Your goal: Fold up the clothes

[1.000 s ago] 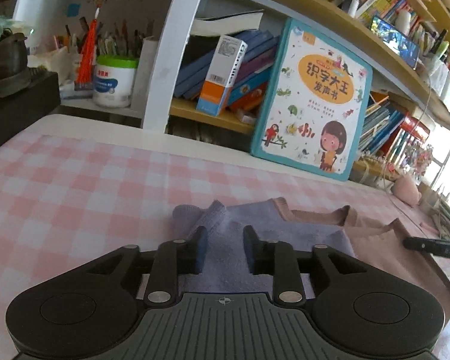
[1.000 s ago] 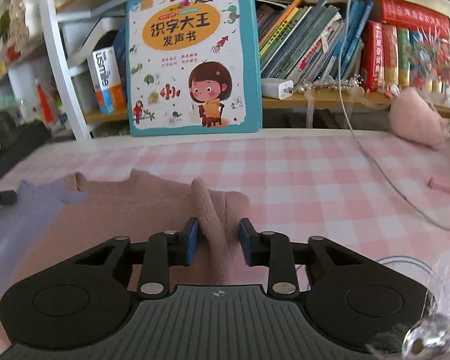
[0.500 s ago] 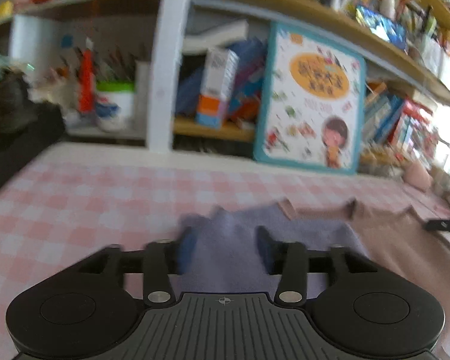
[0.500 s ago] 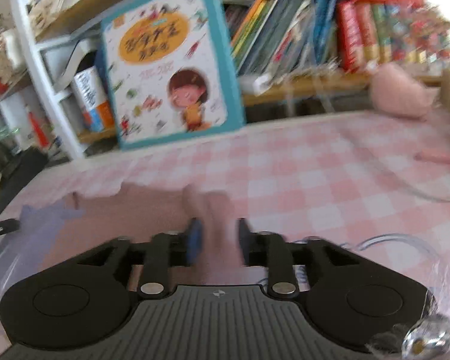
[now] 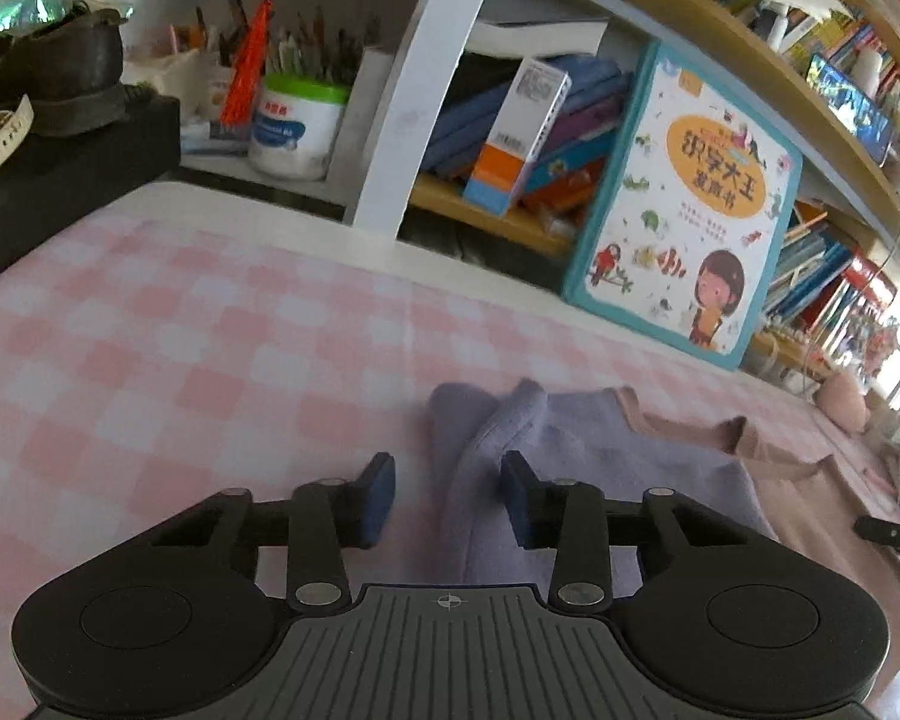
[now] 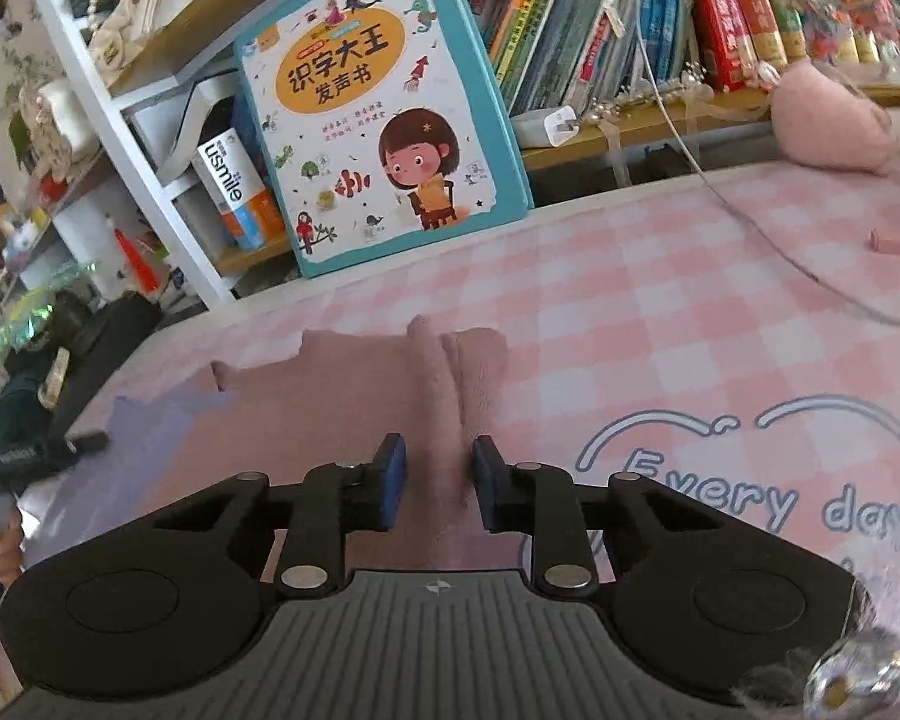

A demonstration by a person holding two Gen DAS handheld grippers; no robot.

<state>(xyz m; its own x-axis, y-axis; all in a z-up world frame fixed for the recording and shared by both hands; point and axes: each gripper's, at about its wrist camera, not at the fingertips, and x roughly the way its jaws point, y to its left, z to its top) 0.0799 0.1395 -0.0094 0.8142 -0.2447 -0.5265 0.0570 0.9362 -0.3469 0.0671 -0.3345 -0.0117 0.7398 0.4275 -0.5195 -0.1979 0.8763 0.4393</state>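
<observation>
Garment [image 5: 576, 468] released: left gripper [image 5: 447, 495] has opened wider since earlier.

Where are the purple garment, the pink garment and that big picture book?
purple garment [image 5: 600, 456]: left wrist view, on its flat body.
pink garment [image 6: 342, 384]: right wrist view, on its flat body.
picture book [image 6: 366, 108]: right wrist view, middle of its cover.

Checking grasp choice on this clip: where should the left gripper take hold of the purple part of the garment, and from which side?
Best on the raised ridge of the purple fabric at its left edge, approached from the near side, low along the table. That pucker stands up off the checked tablecloth, so the open left gripper can straddle it; the flat cloth beside it gives the fingers nothing to pinch.
</observation>
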